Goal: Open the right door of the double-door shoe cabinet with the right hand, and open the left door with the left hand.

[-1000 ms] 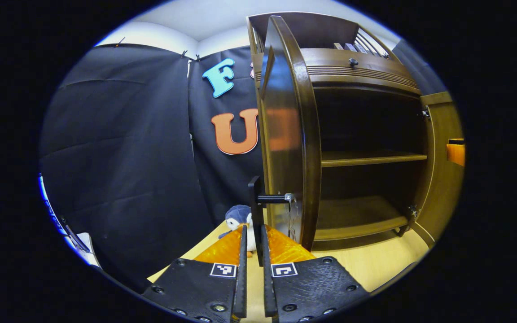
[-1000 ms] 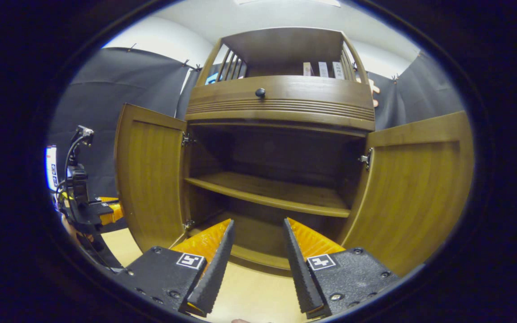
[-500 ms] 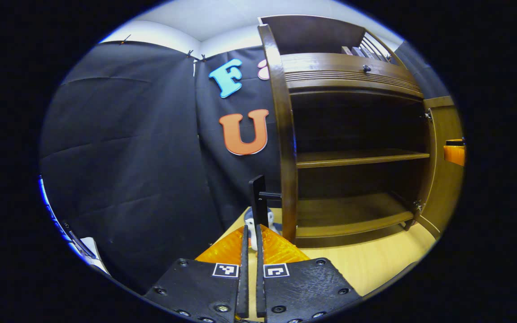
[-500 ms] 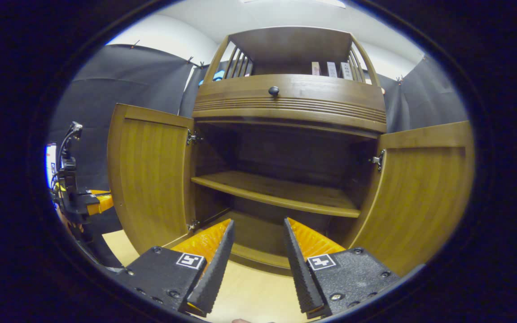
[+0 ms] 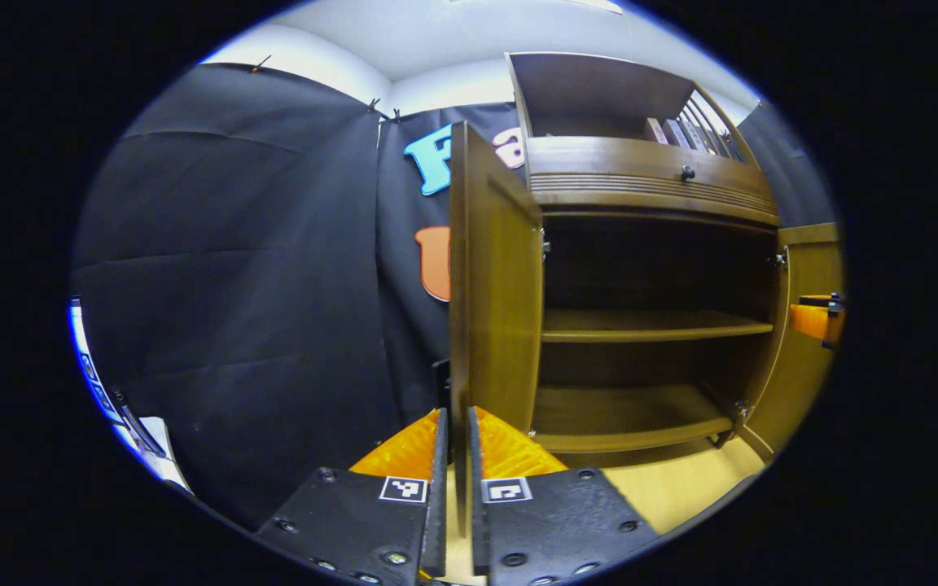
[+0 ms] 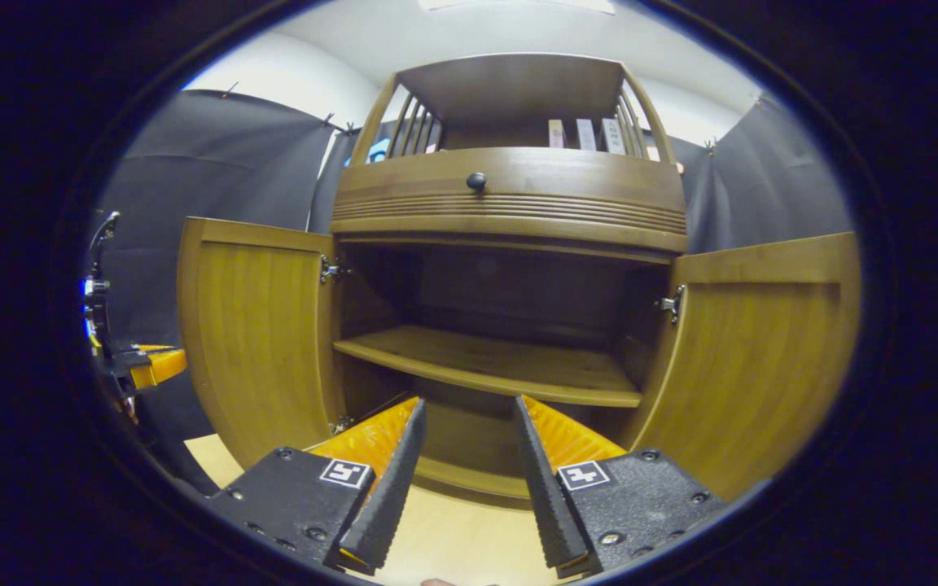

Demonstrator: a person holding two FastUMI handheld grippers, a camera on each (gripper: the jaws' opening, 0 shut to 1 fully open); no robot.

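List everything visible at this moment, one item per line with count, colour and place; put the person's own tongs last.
Shoe cabinet: one, brown wood, centre of the right gripper view.
Left door: one, brown, swung open.
Right door: one, brown, swung open.
Shelf: one, brown, bare, mid-height inside the cabinet.
Knob: one, black, on the panel above the doors.
Books: about three, pale, upright on the top rack.
Floor: light wood, under the cabinet.
Left tongs: one pair, nearly closed around the left door's edge.
Right tongs: one pair, open, holding nothing, in front of the cabinet.
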